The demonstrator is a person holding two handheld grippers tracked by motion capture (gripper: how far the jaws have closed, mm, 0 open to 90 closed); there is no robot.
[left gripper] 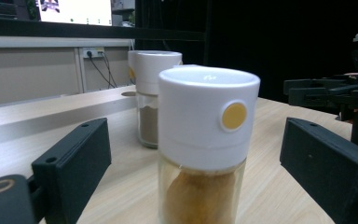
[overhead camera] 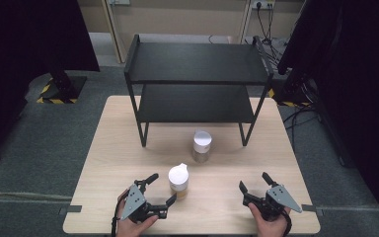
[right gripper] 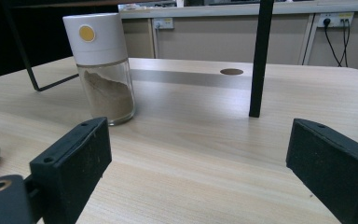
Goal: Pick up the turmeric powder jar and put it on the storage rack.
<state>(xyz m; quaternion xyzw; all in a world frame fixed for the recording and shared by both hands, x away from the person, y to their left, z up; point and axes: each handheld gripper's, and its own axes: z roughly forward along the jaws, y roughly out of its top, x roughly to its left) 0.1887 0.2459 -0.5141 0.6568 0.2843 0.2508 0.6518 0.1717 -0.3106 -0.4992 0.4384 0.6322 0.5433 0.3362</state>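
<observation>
Since the left gripper [overhead camera: 159, 190] has its jaws spread wide on either side of the near jar [overhead camera: 178, 181] without touching it, this looks like the moment just before a pinch. That jar sits near the front edge of the table [overhead camera: 98, 163], a bit left of the middle, with a second jar [overhead camera: 202, 146] further back by the front legs of the black shelf [overhead camera: 196, 79]. I'd guess it's clear glass or hard plastic with a white cap [left gripper: 208, 116], half full of yellowish powder, so stiff, fairly light, but smooth and slippery, and top-heavy if bumped. I'd grab the clear body just under the cap, squarely, not the cap itself. Right gripper [overhead camera: 254, 186] is wide open too, holding nothing, near the front right edge.
</observation>
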